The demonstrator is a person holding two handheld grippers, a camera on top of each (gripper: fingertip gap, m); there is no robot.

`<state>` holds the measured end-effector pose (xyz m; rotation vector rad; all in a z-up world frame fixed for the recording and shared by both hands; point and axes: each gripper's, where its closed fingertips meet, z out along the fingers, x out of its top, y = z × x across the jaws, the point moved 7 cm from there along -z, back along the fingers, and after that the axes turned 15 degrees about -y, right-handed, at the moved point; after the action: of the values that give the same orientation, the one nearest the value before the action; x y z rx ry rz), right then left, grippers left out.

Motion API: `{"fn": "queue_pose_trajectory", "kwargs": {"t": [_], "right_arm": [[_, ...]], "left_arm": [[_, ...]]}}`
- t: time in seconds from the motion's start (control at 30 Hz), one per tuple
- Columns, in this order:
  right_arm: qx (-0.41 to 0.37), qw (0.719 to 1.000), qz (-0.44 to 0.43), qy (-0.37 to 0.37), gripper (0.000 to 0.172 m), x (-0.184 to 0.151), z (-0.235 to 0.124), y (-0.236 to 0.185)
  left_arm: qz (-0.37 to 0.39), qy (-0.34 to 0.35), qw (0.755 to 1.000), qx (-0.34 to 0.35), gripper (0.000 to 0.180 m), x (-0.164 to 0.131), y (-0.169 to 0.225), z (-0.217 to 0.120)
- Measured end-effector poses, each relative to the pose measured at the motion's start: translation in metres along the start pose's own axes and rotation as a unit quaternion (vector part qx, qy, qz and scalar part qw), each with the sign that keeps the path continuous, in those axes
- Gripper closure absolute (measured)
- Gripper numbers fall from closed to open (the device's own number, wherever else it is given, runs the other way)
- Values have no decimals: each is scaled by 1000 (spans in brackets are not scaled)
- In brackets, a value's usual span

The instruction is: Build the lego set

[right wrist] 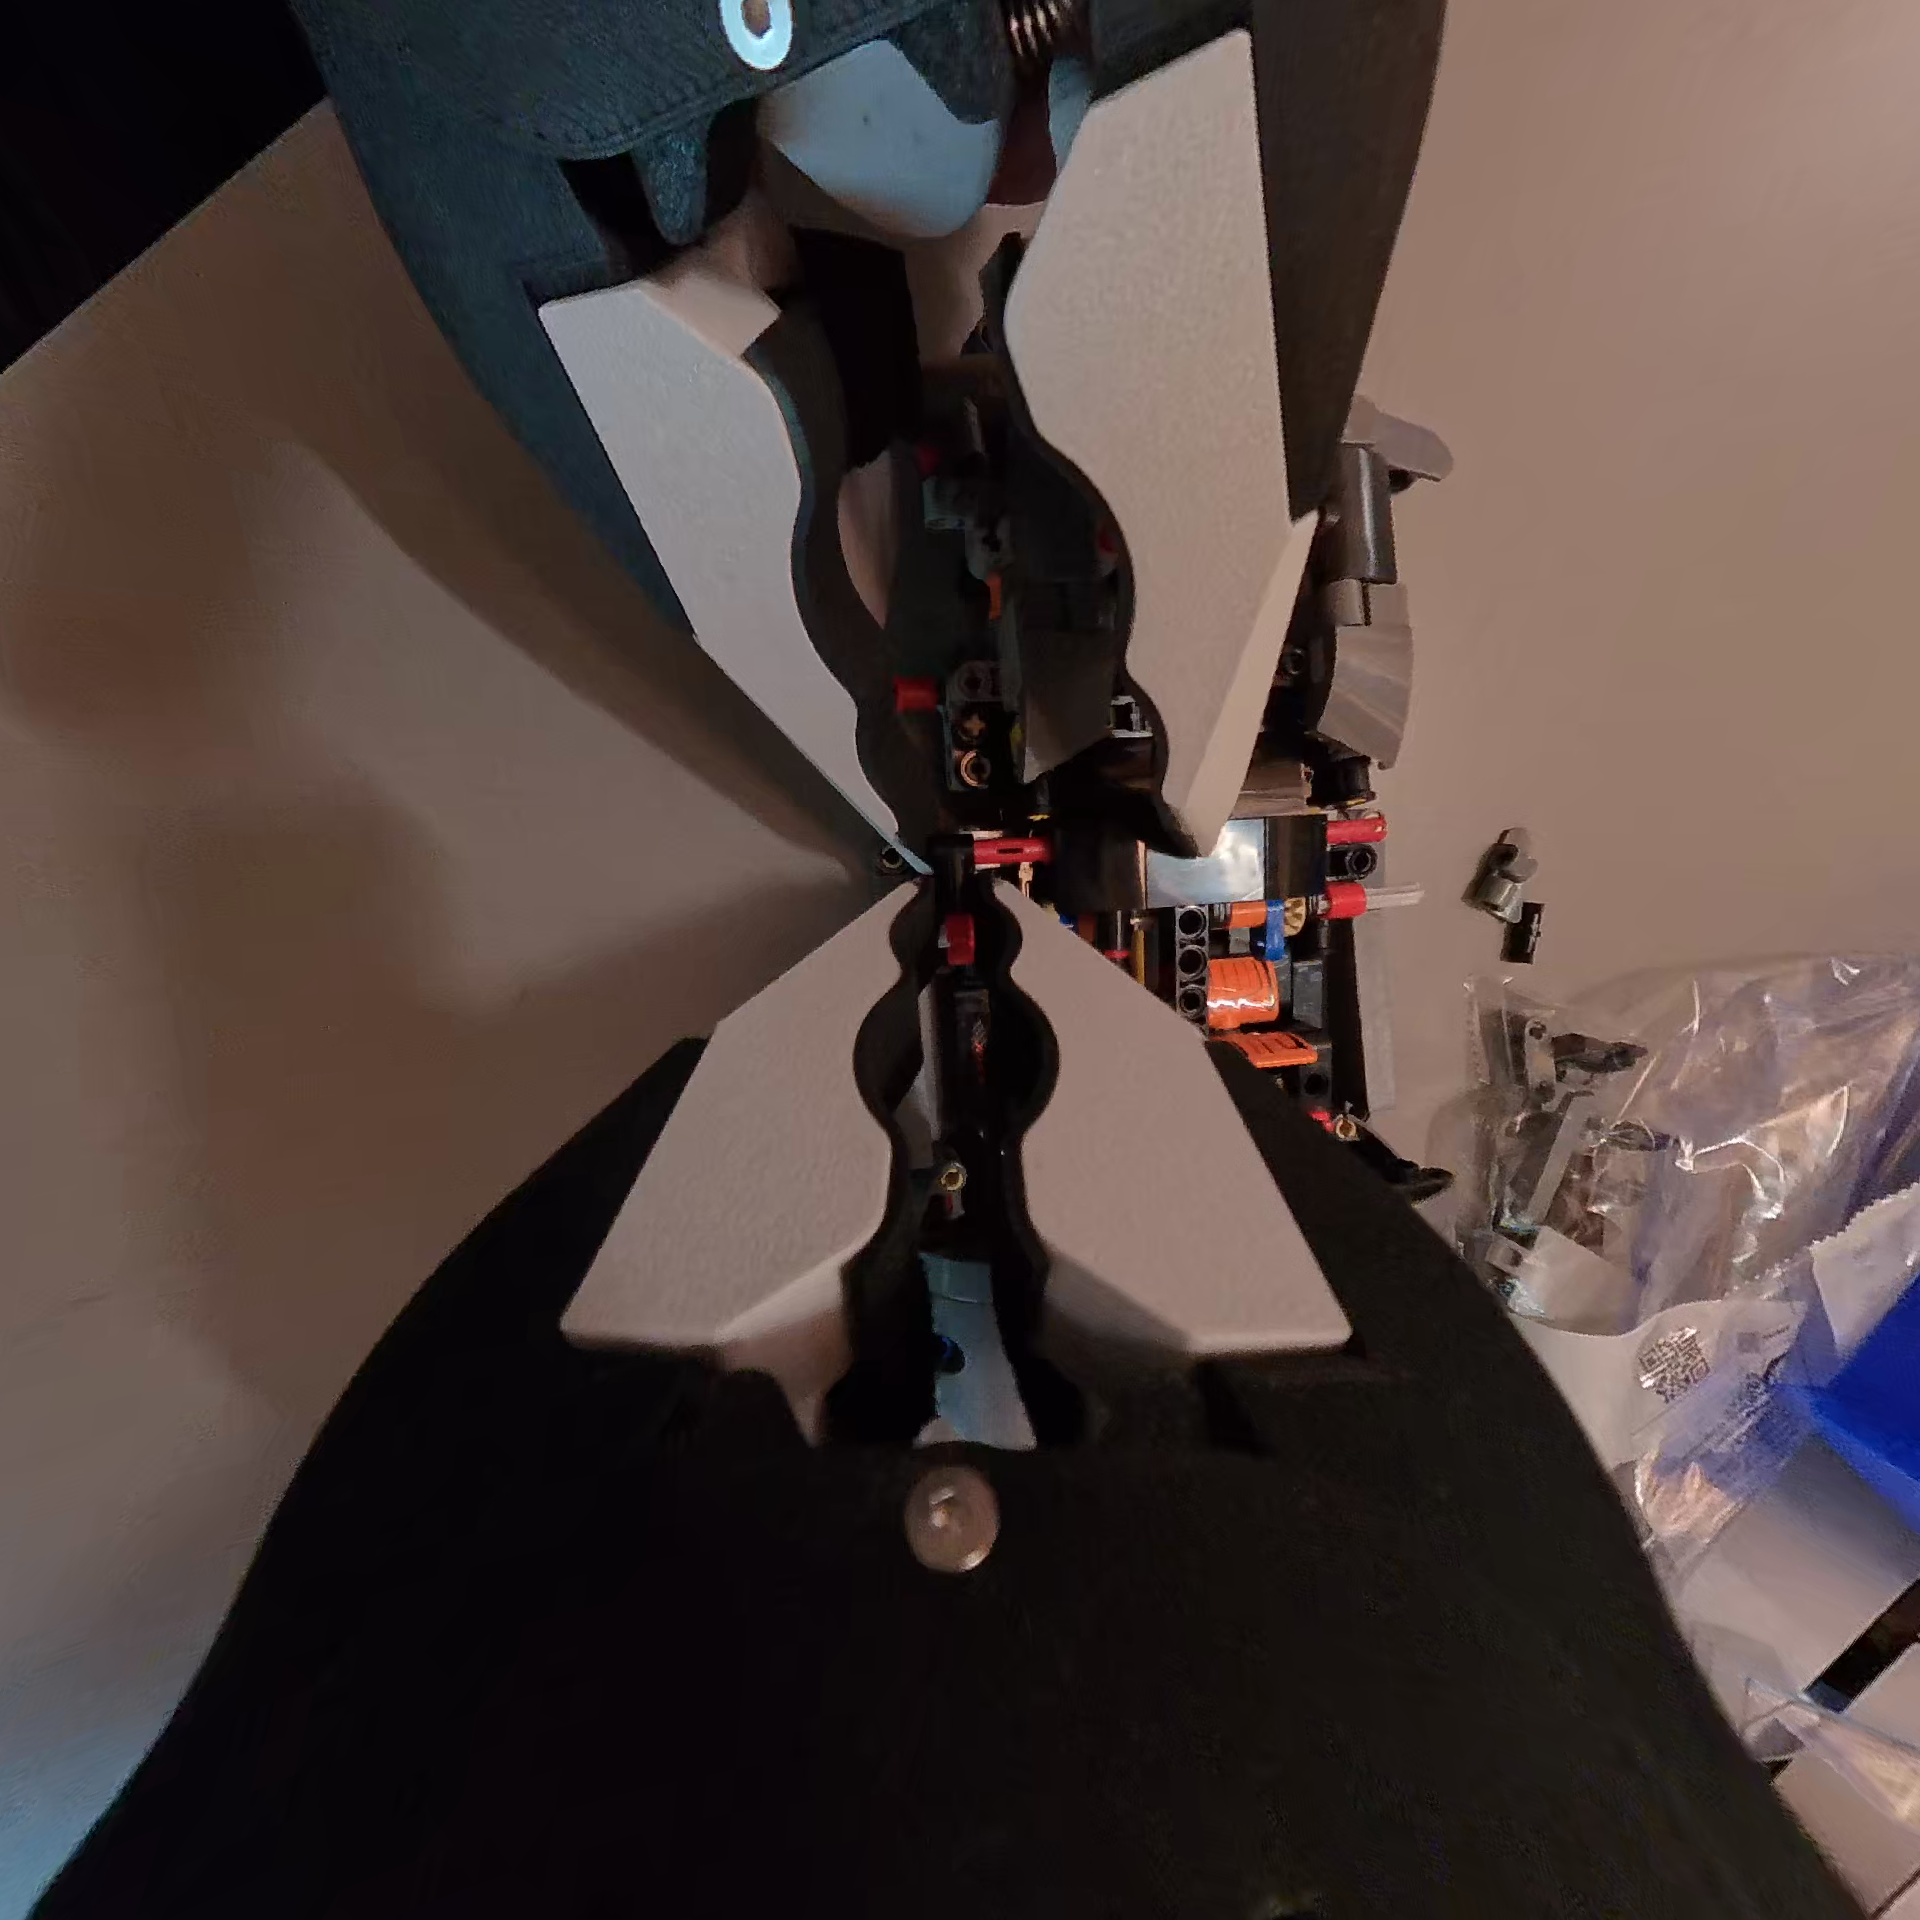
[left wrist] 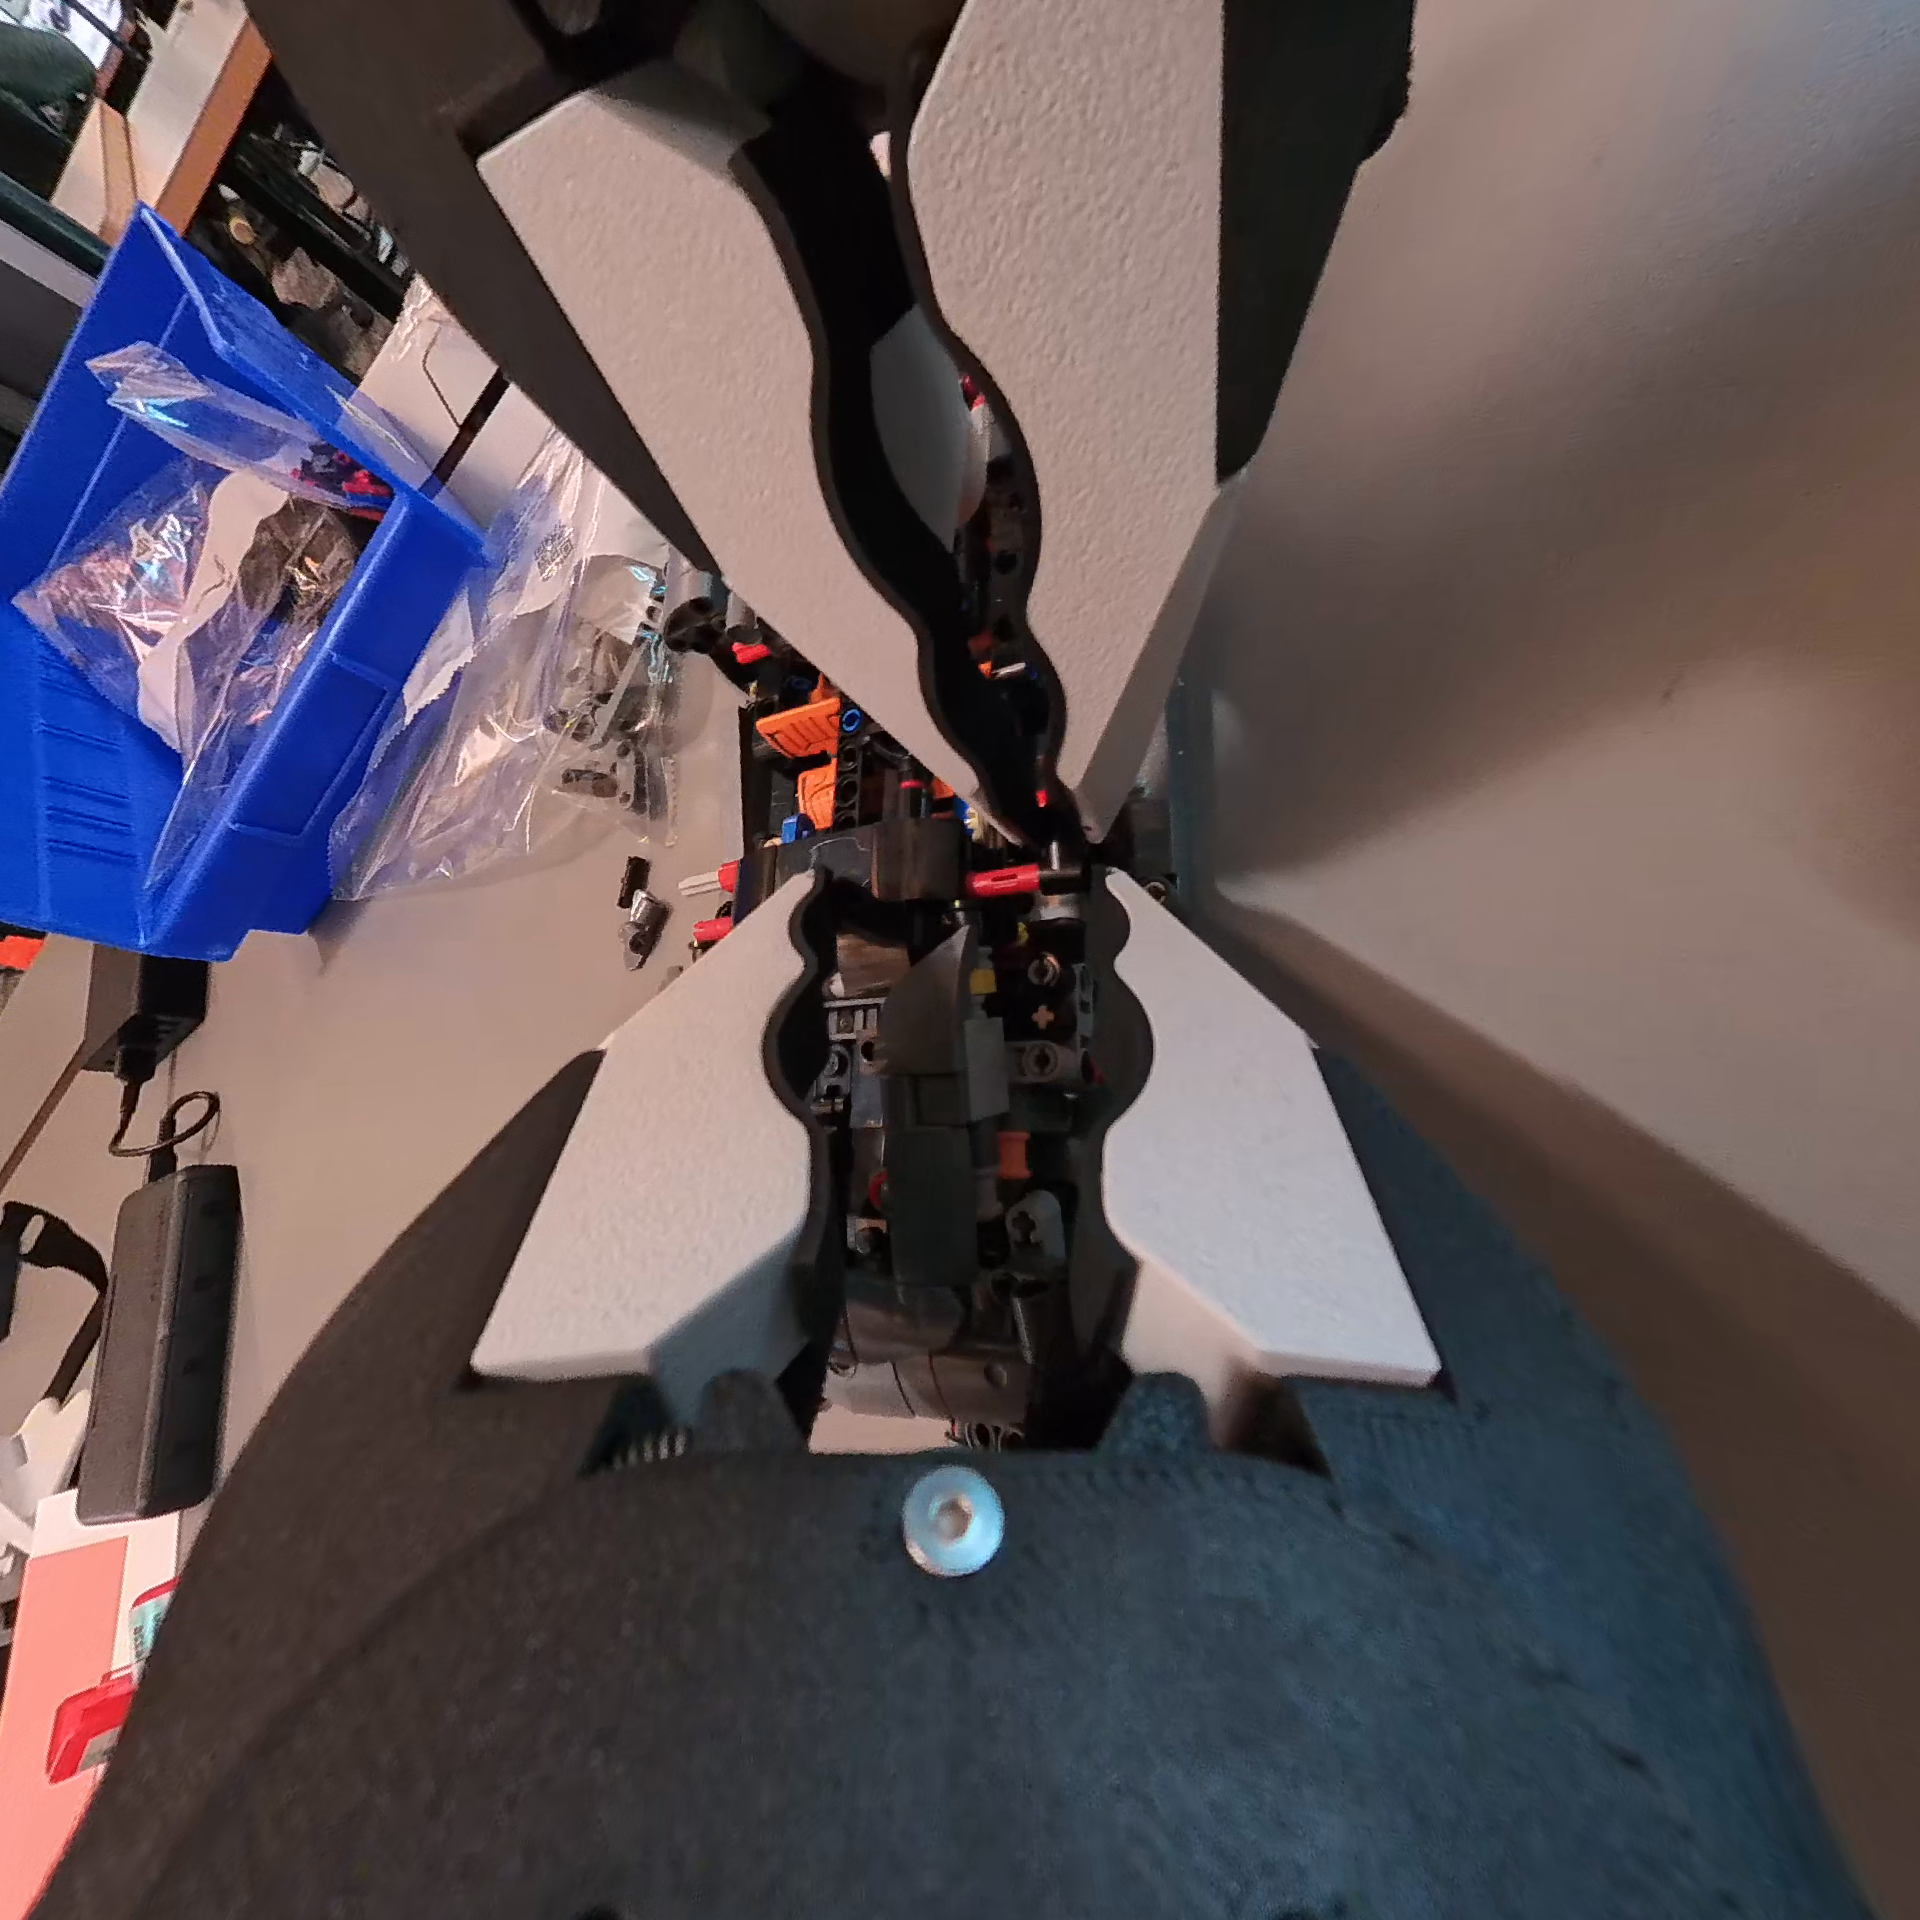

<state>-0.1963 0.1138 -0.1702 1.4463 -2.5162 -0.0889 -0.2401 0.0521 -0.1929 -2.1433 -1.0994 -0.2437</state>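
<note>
Left wrist view: a blue bin (left wrist: pixel 125 665) and clear bags (left wrist: pixel 520 727) lie left on the worktop (left wrist: pixel 436 1039). The left gripper (left wrist: pixel 961 883) straddles a dark brick-built model (left wrist: pixel 935 1091), jaws partly apart; pad contact unclear. The right gripper (right wrist: pixel 956 883) pinches the model's black connector (right wrist: pixel 951 857) beside a red pin (right wrist: pixel 1008 850).

Left hand-held gripper (left wrist: pixel 961 868) spread, right hand-held gripper (right wrist: pixel 961 883) pinched

Blue bin (left wrist: pixel 156 727), clear plastic bags (left wrist: pixel 499 727), black power adapter (left wrist: pixel 156 1340), loose grey pieces (right wrist: pixel 1507 878) on table (left wrist: pixel 416 1039).
</note>
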Motion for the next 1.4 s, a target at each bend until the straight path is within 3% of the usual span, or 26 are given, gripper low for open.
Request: {"fn": "queue_pose_trajectory", "kwargs": {"t": [0.8, 1.13, 1.23, 1.4], "right_arm": [[35, 999, 36, 10, 169, -1, 2, 11], [-23, 999, 37, 17, 162, -3, -2, 8], [-41, 998, 36, 24, 155, -5, -6, 9], [-83, 996, 34, 26, 115, -9, -8, 19]], "left_arm": [[2, -1, 1000, 5, 141, -1, -4, 2], [-3, 28, 1000, 13, 137, 0, -2, -2], [-2, 25, 999, 27, 135, -2, -3, -6], [-13, 26, 999, 29, 134, -7, -5, -9]]}}
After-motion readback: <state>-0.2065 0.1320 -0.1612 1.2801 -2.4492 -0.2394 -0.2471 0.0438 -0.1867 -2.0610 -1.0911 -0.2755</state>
